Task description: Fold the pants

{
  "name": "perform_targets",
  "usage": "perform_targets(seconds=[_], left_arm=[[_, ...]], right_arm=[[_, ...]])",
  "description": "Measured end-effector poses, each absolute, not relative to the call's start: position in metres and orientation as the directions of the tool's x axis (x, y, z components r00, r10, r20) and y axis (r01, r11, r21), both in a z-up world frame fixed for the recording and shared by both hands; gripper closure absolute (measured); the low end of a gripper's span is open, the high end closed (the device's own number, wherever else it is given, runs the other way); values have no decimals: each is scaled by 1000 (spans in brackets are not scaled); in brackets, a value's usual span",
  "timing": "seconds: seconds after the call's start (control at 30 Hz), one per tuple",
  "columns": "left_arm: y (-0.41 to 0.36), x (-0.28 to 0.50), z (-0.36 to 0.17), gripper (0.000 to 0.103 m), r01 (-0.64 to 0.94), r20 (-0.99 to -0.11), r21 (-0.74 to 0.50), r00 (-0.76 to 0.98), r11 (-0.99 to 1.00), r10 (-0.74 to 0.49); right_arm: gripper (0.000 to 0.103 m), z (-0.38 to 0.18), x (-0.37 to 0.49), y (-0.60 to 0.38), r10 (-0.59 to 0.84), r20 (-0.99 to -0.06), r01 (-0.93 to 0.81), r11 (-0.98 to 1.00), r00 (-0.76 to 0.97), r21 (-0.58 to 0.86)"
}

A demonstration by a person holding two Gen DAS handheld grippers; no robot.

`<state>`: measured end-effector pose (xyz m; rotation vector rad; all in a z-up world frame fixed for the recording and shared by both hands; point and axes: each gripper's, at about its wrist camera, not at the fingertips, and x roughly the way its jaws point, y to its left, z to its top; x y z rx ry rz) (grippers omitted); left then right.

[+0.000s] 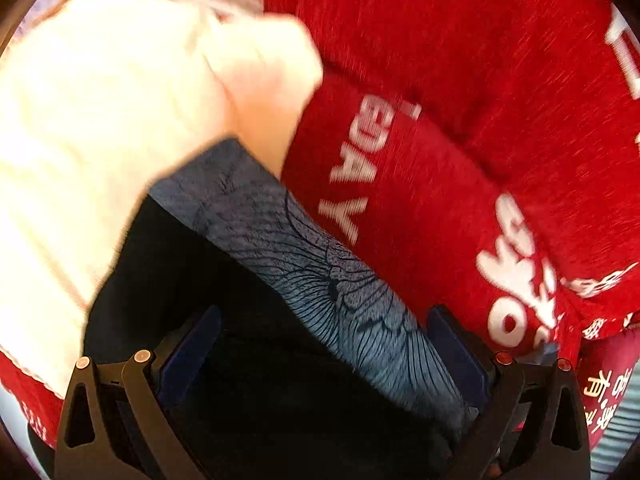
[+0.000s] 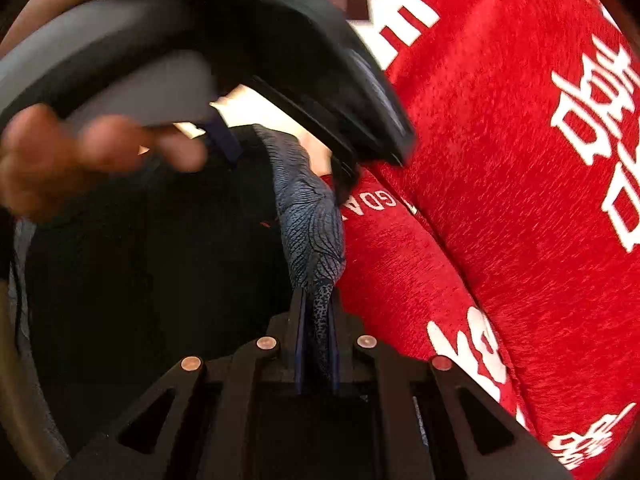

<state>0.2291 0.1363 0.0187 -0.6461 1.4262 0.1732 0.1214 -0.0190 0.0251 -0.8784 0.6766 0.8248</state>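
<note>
- Much is blurred in both wrist views; the dark body of the pants (image 1: 248, 380) is lost in shadow, so folds there cannot be made out.
- One pair of pants is counted, dark with a blue-grey veined panel (image 1: 320, 264), lying on a red cloth (image 1: 460, 60) printed with white lettering.
- One white cloth (image 1: 100, 128) is seen beside the pants' far end.
- The left gripper (image 1: 324, 344) is held wide apart over the fabric, nothing pinched.
- The right gripper (image 2: 318, 320) is clamped tight on the pants' veined edge.
- A hand (image 2: 80, 156), smeared, is cut off at the frame edge.
- Open red cloth is left alongside the panel.
</note>
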Motion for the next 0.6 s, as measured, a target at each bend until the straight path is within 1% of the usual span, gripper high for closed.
perform_targets(seconds=[0.07,0.1,0.2,0.23,0.3,0.43,0.6], left_arm=[[129,224,14,35,-473,-969,-245,153,846,-195],[125,223,13,61,-463,-971,-235,143,855,-190],[126,203,23,78,-465,-957,-281,196,840,-212],[129,195,28,82,-467,-953,-293,212,835,-216],[132,179,38,83,-462,-942,-320,250,827,-225],[131,134,77,84,-404,-902,-368,376,838,-215],[126,106,102,84,-365,-876,-391,429,845,-221]], right_arm=[[93,25,117,-20,329,-777,-825,400,537,-401],[96,26,116,-20,329,-773,-820,408,542,-401],[98,36,113,-22,342,-760,-812,426,553,-399],[98,39,110,-23,345,-754,-809,427,560,-405],[99,45,104,-27,352,-745,-804,435,566,-405],[99,58,85,-38,369,-723,-792,454,584,-408],[99,69,59,-50,375,-706,-778,479,600,-407]])
